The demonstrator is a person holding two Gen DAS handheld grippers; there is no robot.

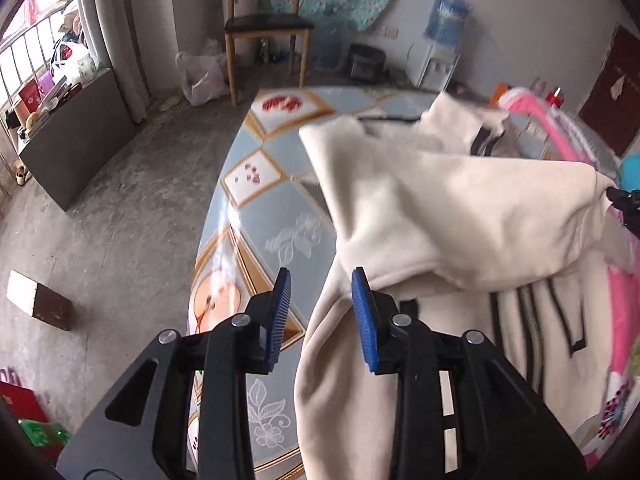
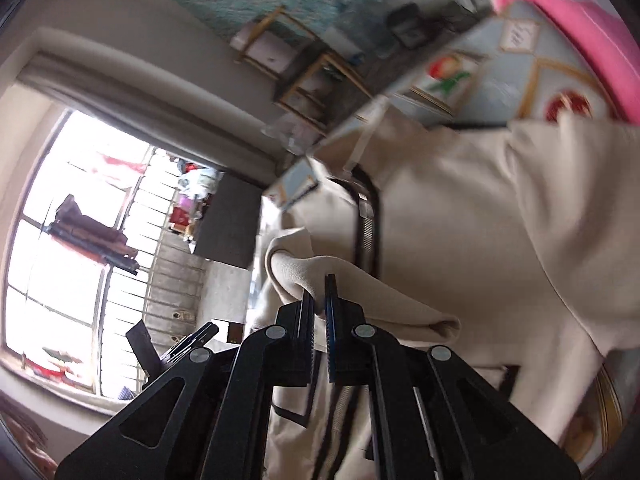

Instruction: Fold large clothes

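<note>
A large cream hooded jacket (image 1: pixel 460 204) with black zip trim lies partly folded on a table covered with a blue patterned cloth (image 1: pixel 272 216). My left gripper (image 1: pixel 320 286) is open, its blue pads either side of the jacket's left edge, holding nothing. In the right wrist view my right gripper (image 2: pixel 320 296) is shut on a fold of the cream jacket (image 2: pixel 460 200) and holds it lifted above the table. The right gripper's tip also shows at the right edge of the left wrist view (image 1: pixel 626 200).
A pink garment (image 1: pixel 552 120) lies at the table's far right. A wooden chair (image 1: pixel 266 28), a plastic bag (image 1: pixel 202 76) and a water dispenser (image 1: pixel 440 40) stand by the far wall. A dark cabinet (image 1: pixel 76 136) stands under the window, and a box (image 1: pixel 38 300) lies on the concrete floor.
</note>
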